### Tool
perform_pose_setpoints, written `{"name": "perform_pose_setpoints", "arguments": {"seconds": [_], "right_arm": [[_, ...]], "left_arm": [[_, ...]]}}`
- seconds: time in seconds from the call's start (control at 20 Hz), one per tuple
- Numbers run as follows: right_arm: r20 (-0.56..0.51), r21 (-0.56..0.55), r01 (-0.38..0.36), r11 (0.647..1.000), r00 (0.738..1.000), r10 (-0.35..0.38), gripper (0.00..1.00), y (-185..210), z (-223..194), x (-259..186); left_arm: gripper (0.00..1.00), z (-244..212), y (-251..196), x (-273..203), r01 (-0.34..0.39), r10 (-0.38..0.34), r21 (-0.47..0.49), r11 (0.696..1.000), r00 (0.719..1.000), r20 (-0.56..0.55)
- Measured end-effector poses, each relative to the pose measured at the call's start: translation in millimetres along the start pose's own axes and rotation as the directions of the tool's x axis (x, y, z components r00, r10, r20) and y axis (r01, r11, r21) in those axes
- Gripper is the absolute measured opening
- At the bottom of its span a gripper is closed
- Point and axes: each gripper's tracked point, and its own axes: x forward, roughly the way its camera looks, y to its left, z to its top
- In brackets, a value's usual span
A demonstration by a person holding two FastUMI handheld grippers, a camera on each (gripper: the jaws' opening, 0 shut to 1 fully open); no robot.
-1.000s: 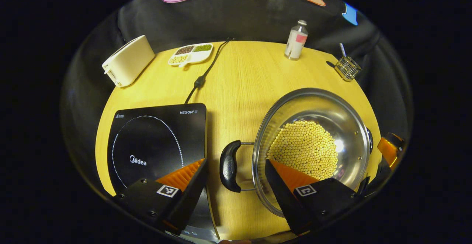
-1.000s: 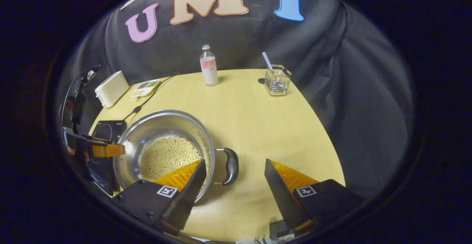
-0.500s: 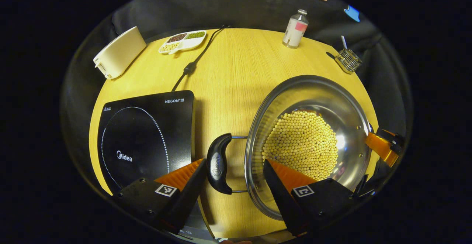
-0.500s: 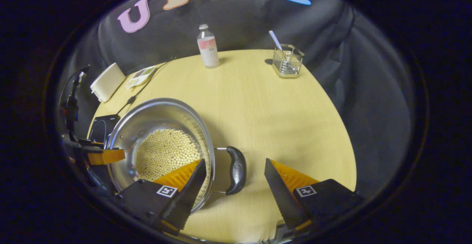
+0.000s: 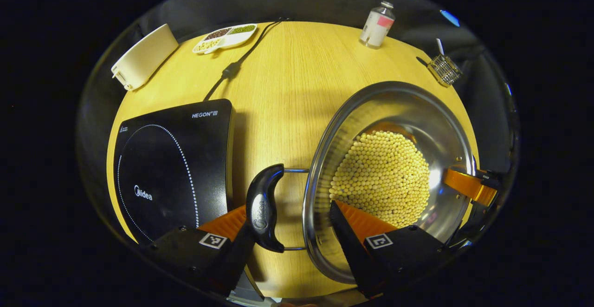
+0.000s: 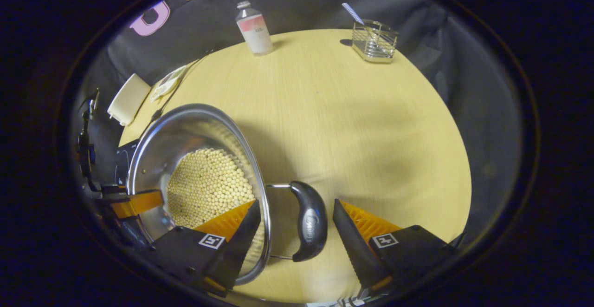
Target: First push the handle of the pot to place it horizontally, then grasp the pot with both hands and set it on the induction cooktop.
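A steel pot (image 5: 408,107) of yellow beans sits on the wooden table, right of the black induction cooktop (image 5: 171,158). Its left black handle (image 5: 263,209) lies between the fingers of my open left gripper (image 5: 290,207), overlapping the left finger, while the right finger hangs over the pot's rim. In the right gripper view the pot (image 6: 185,130) is at the left. Its right handle (image 6: 311,221) lies level between the fingers of my open right gripper (image 6: 296,201). The right gripper (image 5: 466,184) also appears at the pot's far side, and the left gripper (image 6: 134,202) past the pot.
At the table's back edge stand a white toaster-like box (image 5: 144,56), a divided dish of beans (image 5: 222,37), a bottle (image 5: 377,19) and a wire holder (image 5: 444,68). The cooktop's cord (image 5: 232,68) runs to the back. A corner of the cooktop (image 6: 121,163) peeks out behind the pot.
Both grippers have come down and forward onto the pot. Each handle, ahead of the fingertips a second ago, now lies between the fingers. The pot has not visibly shifted on the table.
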Motion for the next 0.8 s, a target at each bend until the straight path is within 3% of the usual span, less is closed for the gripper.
{"name": "perform_pose_setpoints", "arguments": {"seconds": [0.25,0.4,0.55,0.6,0.7,0.8], "right_arm": [[-0.047,-0.019,0.008,1.0,0.999,-0.009,0.99,5,-5,11],[-0.064,-0.002,0.002,1.0,0.998,-0.002,0.77,7,-7,9],[-0.073,0.089,-0.047,0.995,0.996,0.054,0.74,10,-6,6],[-0.066,0.101,-0.067,0.993,0.995,0.074,0.64,10,-5,4],[-0.065,0.102,-0.074,0.992,0.995,0.081,0.56,9,-7,0],[-0.063,0.101,-0.067,0.993,0.995,0.074,0.61,9,-9,0]], "left_arm": [[0.89,1,5,7,-0.036,0.036,-0.002,0.999,0.999,-0.02],[0.89,1,3,9,-0.019,0.018,-0.012,1.0,1.0,-0.022],[0.83,1,2,9,0.035,-0.035,-0.061,0.998,0.999,-0.008],[0.81,3,1,10,0.049,-0.049,-0.074,0.996,0.999,0.001],[0.76,2,1,9,0.061,-0.063,-0.089,0.994,0.998,-0.011],[0.76,0,1,10,0.056,-0.058,-0.09,0.994,0.998,-0.017]]}}
